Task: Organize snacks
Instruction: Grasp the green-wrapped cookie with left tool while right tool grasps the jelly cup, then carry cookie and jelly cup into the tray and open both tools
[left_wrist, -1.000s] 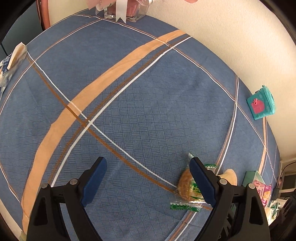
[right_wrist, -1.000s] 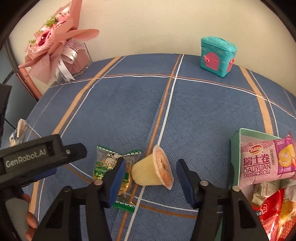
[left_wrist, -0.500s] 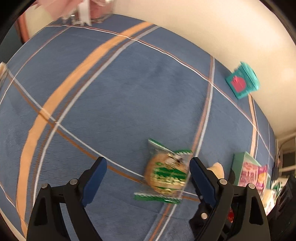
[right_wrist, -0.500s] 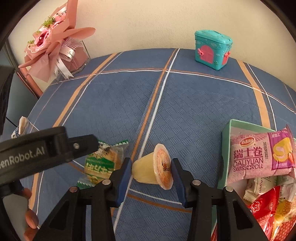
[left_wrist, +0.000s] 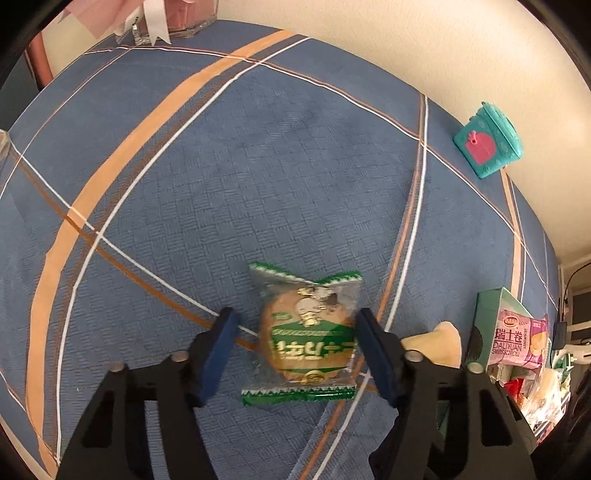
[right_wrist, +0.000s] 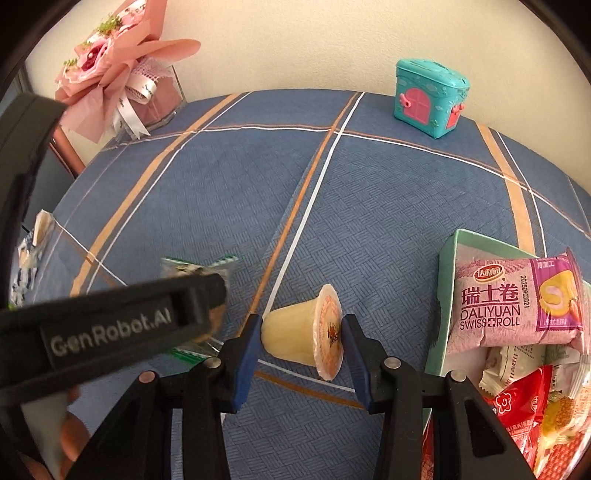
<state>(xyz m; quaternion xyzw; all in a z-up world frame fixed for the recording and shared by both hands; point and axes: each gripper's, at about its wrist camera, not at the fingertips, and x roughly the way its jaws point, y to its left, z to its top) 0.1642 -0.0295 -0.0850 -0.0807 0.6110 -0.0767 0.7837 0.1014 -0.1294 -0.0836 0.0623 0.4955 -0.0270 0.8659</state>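
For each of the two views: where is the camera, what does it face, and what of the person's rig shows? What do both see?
Left wrist: on the left gripper, facing down at the cookie pack; both fingers show.
Right wrist: on the right gripper, facing the jelly cup; its fingers, the left gripper's body and a hand show.
Shared: cookie pack, jelly cup, snack box, teal toy house, blue tablecloth.

Domestic room: table with blue plaid tablecloth (right_wrist: 369, 206), pink flower bouquet (right_wrist: 110, 70), teal toy house (right_wrist: 430, 98), box of snacks (right_wrist: 448, 295).
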